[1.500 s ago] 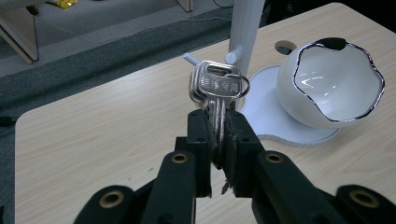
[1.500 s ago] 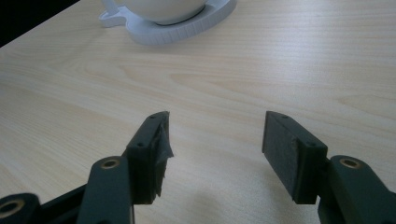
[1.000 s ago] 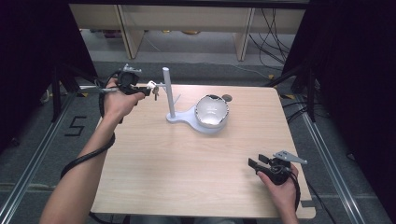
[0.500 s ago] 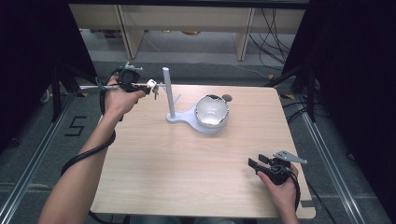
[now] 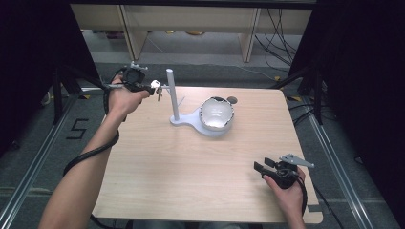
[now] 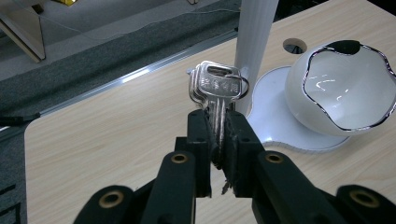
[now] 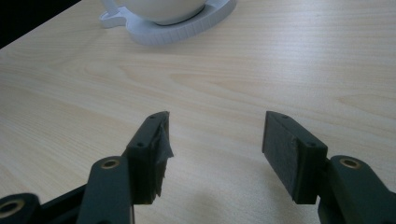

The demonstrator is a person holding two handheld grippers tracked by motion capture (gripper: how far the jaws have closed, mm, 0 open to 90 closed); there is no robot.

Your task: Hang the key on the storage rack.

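Keys (image 6: pixel 215 95): small silver bunch on a ring, blades pinched between the pads of the left gripper (image 6: pixel 218 140), heads and ring standing up beyond the jaw tips. Jaws fully closed on the blades; grip looks firm, nothing dangling loose.

Position: in the high view the keys (image 5: pixel 156 88) sit in the air at the far-left edge of the worktop (image 5: pixel 191 162), just beside the white post (image 5: pixel 173 95) of the stand. In the left gripper view the ring lies against or right at the post (image 6: pixel 254 42); cannot tell whether it touches, or whether it catches on any peg there.

Key relation: post lies straight ahead of the left gripper (image 5: pixel 138 86), just past the key heads. Long axis of the keys runs along the jaws, pointing at the post. Judgement: work in hand is hanging the ring on the stand; coming move would be a short push forward, ring leading.

Stand base (image 5: pixel 191 124) carries a white bowl (image 5: pixel 217 113) with a dark wavy rim, to the right of the post, apart from the keys.

Right gripper (image 5: pixel 267 168): near-right corner of the worktop, well apart from the stand. Jaws wide apart (image 7: pixel 215 149), nothing between them. Left hand clearly the nearer.
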